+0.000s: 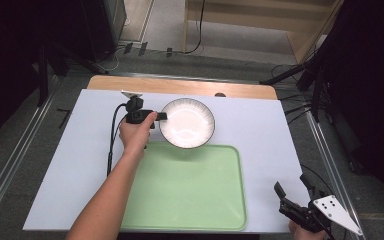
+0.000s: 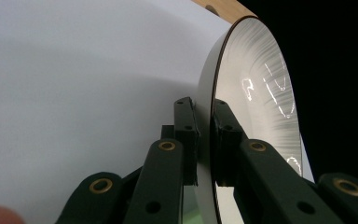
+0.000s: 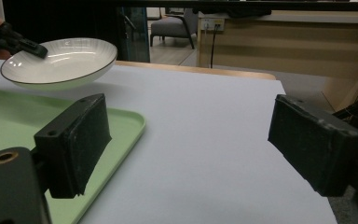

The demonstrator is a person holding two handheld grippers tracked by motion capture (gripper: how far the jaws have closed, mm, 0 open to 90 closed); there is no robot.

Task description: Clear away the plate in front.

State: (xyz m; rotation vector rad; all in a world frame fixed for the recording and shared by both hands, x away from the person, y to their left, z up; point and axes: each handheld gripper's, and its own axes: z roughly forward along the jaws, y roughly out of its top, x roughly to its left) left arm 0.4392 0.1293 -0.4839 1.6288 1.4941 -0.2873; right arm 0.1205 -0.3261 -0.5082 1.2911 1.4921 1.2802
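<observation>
- The rim of the white ribbed ceramic bowl (image 1: pixel 187 123) is clamped by the left gripper (image 1: pixel 161 116), above the far edge of the pale green plastic tray (image 1: pixel 190 200).
- The right gripper (image 1: pixel 295 192) is held wide apart, gripping nothing, near the white table (image 1: pixel 270 130) corner.

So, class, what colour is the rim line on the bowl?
Dark, nearly black, edging the white bowl. The right gripper view shows it best.

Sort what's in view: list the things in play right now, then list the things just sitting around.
In play:
- white bowl, clamped at its rim by the left gripper
- green tray, just beneath the bowl

Sitting around:
- right gripper, open, holding nothing
- white table cover
- chair in the background
</observation>
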